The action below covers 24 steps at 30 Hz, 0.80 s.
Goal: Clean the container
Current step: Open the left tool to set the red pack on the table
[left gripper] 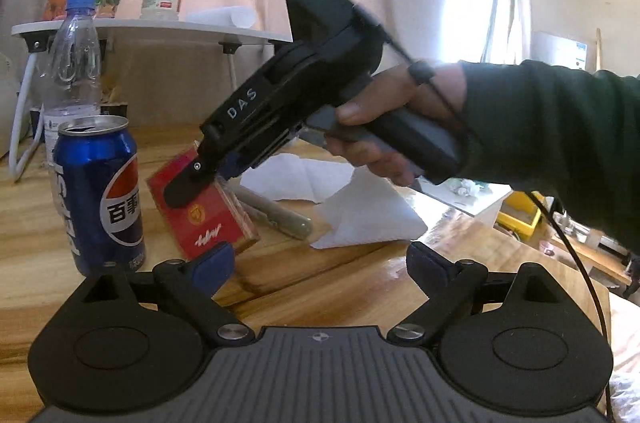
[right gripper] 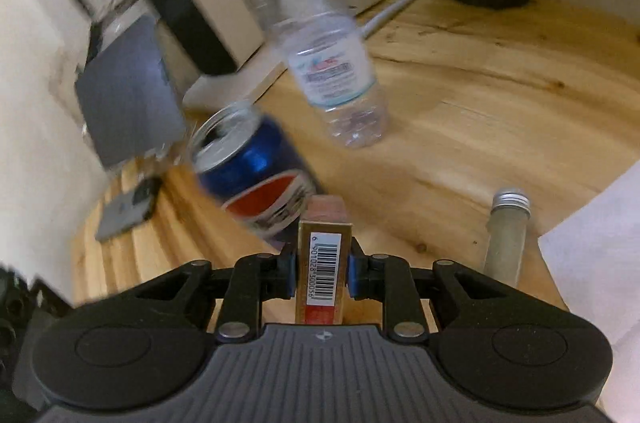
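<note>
A wooden table [left gripper: 340, 275] is seen carrying the clutter, with a raised white shelf [left gripper: 140, 31] behind it. On the table stand a clear water bottle [left gripper: 74, 63] with a blue cap and, just in front of it, an opened Pepsi can [left gripper: 100, 191]; a white tissue [left gripper: 360, 211] lies to the right, and a small capped tube [right gripper: 506, 235] lies beside it.

The container to be cleared away is judged to be the red cigarette box [left gripper: 204, 211]. It is pinched across its thin sides by the right gripper [right gripper: 322, 273], whose pads are pressed against it. In the right wrist view the box's long axis is seen running straight forward between the fingers, barcode edge up, its far end pointing toward the can. Whether its lower edge is touching the table cannot be told.

The left gripper [left gripper: 320, 263] is held spread wide and empty, low over the table, with the box just ahead and to its left. The right hand is therefore the one in control; any carrying move is judged to depend on that grip along the narrow faces holding.
</note>
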Tool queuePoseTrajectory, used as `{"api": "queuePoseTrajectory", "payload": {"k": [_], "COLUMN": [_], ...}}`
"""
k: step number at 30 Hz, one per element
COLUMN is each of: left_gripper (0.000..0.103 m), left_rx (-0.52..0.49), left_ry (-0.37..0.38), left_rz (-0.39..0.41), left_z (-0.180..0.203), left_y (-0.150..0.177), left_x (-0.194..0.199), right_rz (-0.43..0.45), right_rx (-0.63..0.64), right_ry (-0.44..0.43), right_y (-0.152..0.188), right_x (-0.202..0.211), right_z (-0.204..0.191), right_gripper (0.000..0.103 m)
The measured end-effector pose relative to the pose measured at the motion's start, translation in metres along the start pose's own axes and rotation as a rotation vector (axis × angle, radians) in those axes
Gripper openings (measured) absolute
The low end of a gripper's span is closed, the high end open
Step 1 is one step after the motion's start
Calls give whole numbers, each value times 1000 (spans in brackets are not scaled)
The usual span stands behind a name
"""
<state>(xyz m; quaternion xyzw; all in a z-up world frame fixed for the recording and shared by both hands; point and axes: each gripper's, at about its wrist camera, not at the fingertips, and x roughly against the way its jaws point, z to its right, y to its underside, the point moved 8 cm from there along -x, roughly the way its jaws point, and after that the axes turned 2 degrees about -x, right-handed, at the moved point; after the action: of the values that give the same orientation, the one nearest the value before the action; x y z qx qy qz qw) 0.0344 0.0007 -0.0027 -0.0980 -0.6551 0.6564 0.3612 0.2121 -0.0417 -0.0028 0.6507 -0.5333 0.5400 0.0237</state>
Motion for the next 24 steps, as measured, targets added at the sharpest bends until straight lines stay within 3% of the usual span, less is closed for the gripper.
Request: {"api": "queuePoseTrajectory", "payload": {"k": [2, 5, 7, 8, 11, 12, 13, 17, 24], "left_gripper": [94, 100, 100, 100, 103, 103, 103, 103, 103], "left_rx": [10, 17, 24, 27, 26, 25, 26, 54, 86], "left_ry": [-2, -17, -28, -36, -84, -97, -107, -159, -261], "left_rz": [-3, -14, -22, -23, -21, -20, -22, -37, -85], "left_z": [-1, -3, -5, -7, -11, -12, -13, -21, -31], "left_y": [2, 4, 4, 4, 4, 5, 5, 5, 10], "left_x": [0, -4, -5, -6, -7, -7, -7, -8, -10], "right_rz": [-15, 1, 52, 77, 179, 222, 264, 424, 427], "right_rx": [22, 6, 14, 18, 63, 65, 65, -6, -57], "right_ry": [68, 144, 160, 169, 256, 271, 285, 405, 786], "right_y": [-1, -3, -3, -3, -1, 2, 4, 37, 134], "right_x": [-6, -8, 0, 4, 25, 35, 46, 94, 112], "right_z": [13, 31, 31, 30, 19, 13, 8, -14, -38], "right_gripper": [36, 37, 53, 71, 82, 95, 103, 103, 103]}}
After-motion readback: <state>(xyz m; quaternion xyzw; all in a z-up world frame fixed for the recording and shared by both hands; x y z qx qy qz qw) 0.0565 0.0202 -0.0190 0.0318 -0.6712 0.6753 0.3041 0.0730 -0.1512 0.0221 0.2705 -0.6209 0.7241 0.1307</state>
